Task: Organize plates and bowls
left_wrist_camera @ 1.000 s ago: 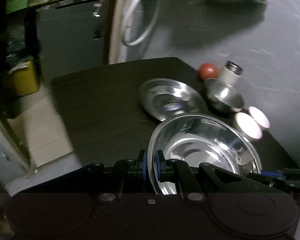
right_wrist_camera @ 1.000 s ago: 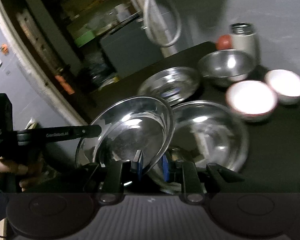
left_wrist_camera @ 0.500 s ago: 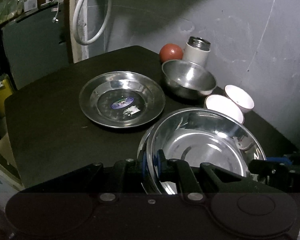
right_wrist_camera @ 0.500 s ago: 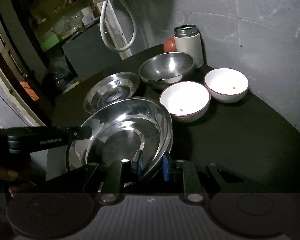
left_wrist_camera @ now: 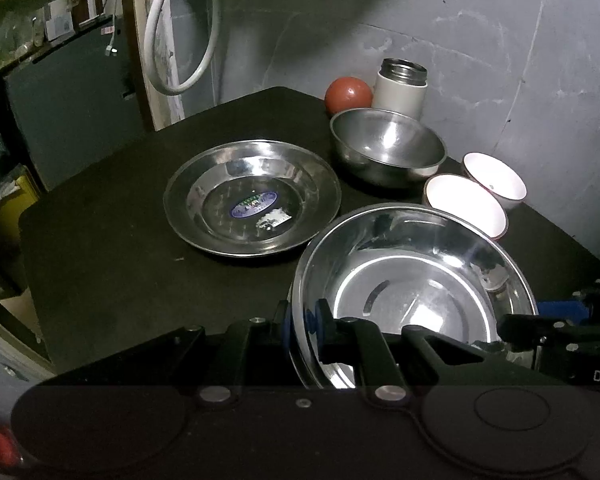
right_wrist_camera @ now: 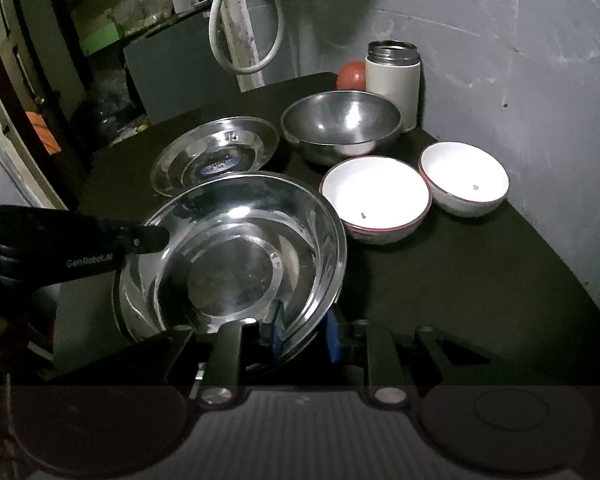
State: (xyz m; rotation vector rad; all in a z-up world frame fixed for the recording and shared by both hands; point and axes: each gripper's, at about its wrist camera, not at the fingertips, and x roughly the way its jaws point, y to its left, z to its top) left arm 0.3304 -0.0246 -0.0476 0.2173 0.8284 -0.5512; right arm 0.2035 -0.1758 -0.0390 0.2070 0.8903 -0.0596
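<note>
The two stacked steel plates [right_wrist_camera: 236, 256] are sitting nested at the near edge of the dark table [left_wrist_camera: 100, 216], one inside the other. The left gripper [left_wrist_camera: 303, 326] is clamping the rim at the stack's 9 o'clock side, its blue pads closed on the metal; whether it is pinching one rim or both I cannot tell. The right gripper [right_wrist_camera: 302, 334] is gripping the upper plate's rim at about 5 o'clock, though its right pad is standing slightly off the metal, so the hold may be loosening. In the right wrist view the upper plate is appearing tilted, its 5 o'clock edge riding higher than the far side.

The step in hand is probably seating the upper plate flush in the lower one. To do it well, I would be lowering the raised edge slowly until the rims are matching all round, holding the lower plate steady with the left gripper, then opening each pair of pads fully before drawing back, so the stack is not being dragged.

At 11 o'clock from the stack a third steel plate [left_wrist_camera: 252, 198] is lying alone. At 1 o'clock a steel bowl [left_wrist_camera: 388, 152] is standing, with a flask [left_wrist_camera: 400, 88] and a red ball [left_wrist_camera: 348, 94] behind it. Two white bowls, the nearer [right_wrist_camera: 376, 198] and the farther [right_wrist_camera: 464, 178], are sitting touching at 2 o'clock.
</note>
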